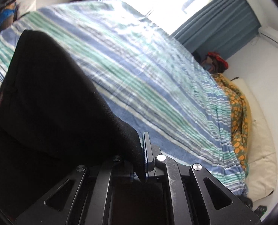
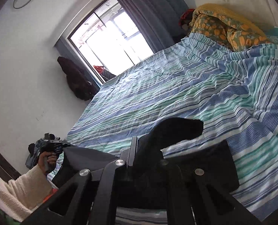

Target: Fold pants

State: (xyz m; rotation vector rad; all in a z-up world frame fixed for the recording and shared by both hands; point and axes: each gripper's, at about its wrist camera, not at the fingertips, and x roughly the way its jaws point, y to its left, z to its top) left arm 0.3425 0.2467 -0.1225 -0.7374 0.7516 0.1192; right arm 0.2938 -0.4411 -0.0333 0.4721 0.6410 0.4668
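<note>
Striped bedsheet (image 2: 176, 93), blue, green and white, wrinkled, spread over the whole bed; fills most of both wrist views.

Black pants (image 1: 45, 103), matte, featureless dark fabric, held up off the sheet between the two grippers. In the left wrist view: broad dark panel with a rounded upper corner, hanging across the left half of the frame and narrowing to a pinched edge at the fingers. In the right wrist view: one bunched fold (image 2: 176, 131) rising past the fingers, a greyer stretch running left toward the other gripper, a flatter part draping onto the sheet at lower right.

Orange-and-green patterned quilt (image 2: 223, 26), crumpled at the far end of the bed, against the wall.

Blue curtain (image 1: 219, 18) beside a bright window (image 2: 110, 31).

Left gripper (image 1: 141, 159): clamped on the pants edge, cloth sandwiched between the fingers; seen also from the right wrist, gripped by a hand (image 2: 47, 161) in a cream fleece sleeve.

Right gripper (image 2: 144, 150): clamped on the bunched pants fabric.
</note>
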